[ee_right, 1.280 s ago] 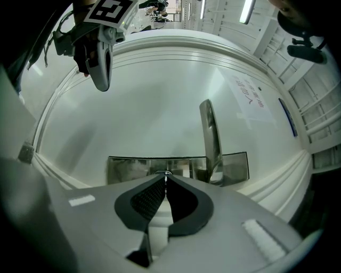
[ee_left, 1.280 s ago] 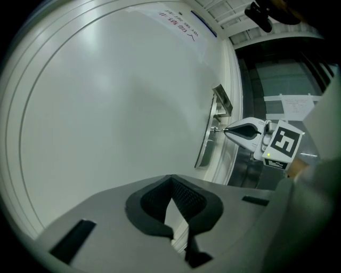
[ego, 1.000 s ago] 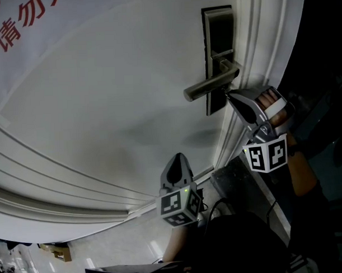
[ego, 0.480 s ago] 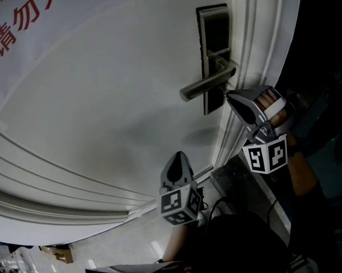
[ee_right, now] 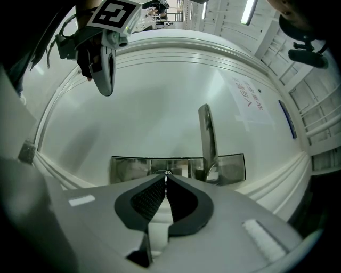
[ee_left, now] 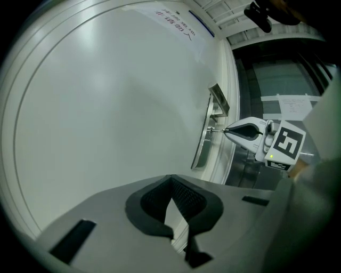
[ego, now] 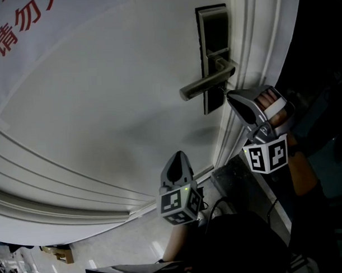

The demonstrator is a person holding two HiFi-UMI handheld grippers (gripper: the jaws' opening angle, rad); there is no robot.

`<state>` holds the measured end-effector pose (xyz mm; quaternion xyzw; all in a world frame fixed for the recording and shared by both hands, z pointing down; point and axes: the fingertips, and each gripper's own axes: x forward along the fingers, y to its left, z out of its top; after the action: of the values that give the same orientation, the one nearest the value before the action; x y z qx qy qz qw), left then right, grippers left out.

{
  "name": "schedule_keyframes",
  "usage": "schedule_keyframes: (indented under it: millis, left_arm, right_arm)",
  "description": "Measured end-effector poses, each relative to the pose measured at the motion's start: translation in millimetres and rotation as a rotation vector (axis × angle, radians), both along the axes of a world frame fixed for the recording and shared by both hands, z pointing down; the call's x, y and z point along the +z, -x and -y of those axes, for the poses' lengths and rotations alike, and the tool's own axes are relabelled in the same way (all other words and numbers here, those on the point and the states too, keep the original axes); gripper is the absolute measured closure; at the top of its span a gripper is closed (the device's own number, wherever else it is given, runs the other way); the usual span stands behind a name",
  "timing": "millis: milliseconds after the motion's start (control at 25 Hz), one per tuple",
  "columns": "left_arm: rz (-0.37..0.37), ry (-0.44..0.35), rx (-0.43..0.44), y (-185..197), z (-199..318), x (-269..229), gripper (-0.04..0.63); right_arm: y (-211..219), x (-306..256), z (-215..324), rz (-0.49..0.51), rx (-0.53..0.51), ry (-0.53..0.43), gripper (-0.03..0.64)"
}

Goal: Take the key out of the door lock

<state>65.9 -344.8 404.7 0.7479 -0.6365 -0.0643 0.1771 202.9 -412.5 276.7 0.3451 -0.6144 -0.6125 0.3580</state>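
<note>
A metal lock plate (ego: 213,47) with a lever handle (ego: 205,85) sits on the white door (ego: 114,101). The thin key (ee_left: 217,129) sticks out of the plate just below the handle. My right gripper (ego: 229,95) points its tip at that spot and is shut on the key (ee_right: 166,173), whose head shows right at the closed tips. A hand (ego: 273,110) holds this gripper. My left gripper (ego: 176,161) hangs lower and to the left, apart from the lock, shut with nothing between its fingers.
The door frame's moulding (ego: 244,74) runs just right of the lock, with a dark opening beyond it. A sheet with red lettering (ego: 16,32) is stuck on the door's upper left. Raised panel ridges (ego: 61,187) cross the door below. The person's dark clothing (ego: 236,243) fills the bottom.
The lock and handle sit slightly further left in the head view than a second ago. Both grippers keep the same places and stay shut.
</note>
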Motion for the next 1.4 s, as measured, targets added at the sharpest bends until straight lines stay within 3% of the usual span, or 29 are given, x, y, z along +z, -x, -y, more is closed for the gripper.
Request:
schedule_keyframes:
  millis: [960, 1120, 1400]
  left_arm:
    - [-0.001, 0.015, 0.030, -8, 1, -1, 0.595]
    - [0.010, -0.012, 0.019, -5, 4, -1, 0.595]
    - [-0.003, 0.019, 0.036, -12, 3, -3, 0.595]
  right_arm:
    - [-4, 2, -7, 0.000, -0.003, -0.002, 0.606]
    - [-5, 2, -9, 0.009, -0.003, 0.001, 0.606]
    - [-10, 3, -17, 0.044, -0.004, 0.012, 0.606]
